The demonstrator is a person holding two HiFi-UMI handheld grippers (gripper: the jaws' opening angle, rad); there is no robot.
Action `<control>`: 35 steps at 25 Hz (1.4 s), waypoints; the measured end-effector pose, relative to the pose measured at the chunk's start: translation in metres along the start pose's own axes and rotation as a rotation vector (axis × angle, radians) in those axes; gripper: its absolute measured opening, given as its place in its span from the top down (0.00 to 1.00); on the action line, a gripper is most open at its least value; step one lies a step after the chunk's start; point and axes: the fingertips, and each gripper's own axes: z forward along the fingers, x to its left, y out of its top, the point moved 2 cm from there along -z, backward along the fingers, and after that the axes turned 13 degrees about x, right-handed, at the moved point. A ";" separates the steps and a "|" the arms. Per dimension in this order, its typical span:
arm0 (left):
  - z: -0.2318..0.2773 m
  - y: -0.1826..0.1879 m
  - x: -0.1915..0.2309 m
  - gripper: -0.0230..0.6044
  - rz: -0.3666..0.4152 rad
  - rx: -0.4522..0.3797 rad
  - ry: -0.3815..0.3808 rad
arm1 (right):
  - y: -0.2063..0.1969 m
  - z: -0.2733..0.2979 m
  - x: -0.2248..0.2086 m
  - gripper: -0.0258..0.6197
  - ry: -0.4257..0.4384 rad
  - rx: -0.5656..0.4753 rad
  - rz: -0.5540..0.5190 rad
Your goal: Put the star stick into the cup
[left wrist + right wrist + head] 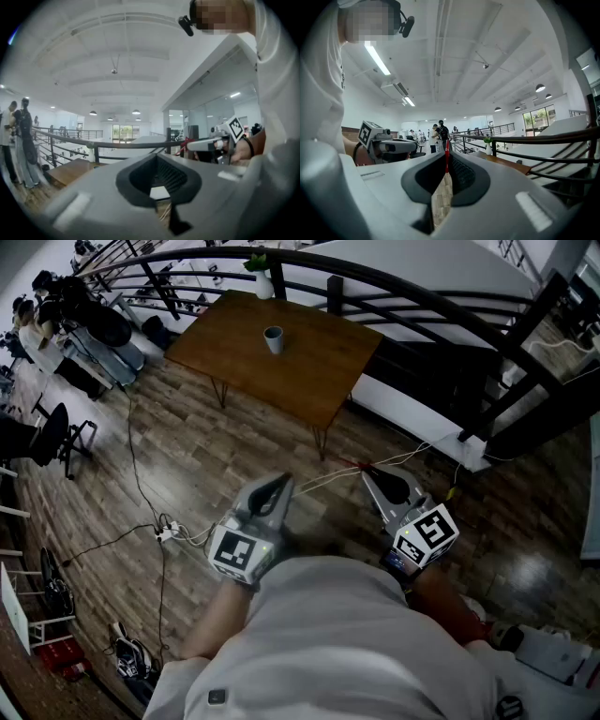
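Thin red star stick pinched edge-on between right gripper jaws. Star shape unreadable: only red sliver there, red speck at jaw tips in head view. Left gripper jaws together, nothing between. Small grey cup stands on brown wooden table, well apart from both grippers, clear only in head view.

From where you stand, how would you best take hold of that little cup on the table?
The cup stands upright, mouth up, with bare wood around it on the table. So probably grip its side wall at mid-height, coming in level from the near edge, jaws straddling it. The left gripper holds nothing and could do it.
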 end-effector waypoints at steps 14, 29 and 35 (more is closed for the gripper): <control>0.006 0.008 0.011 0.96 -0.014 -0.019 -0.011 | 0.006 0.014 -0.008 0.92 0.007 0.002 0.007; 0.015 0.009 0.053 0.96 -0.029 -0.009 0.008 | 0.024 0.053 -0.013 0.92 0.036 0.017 -0.051; 0.019 -0.001 0.078 0.96 -0.054 -0.005 0.017 | 0.025 0.077 -0.016 0.92 0.042 0.027 -0.038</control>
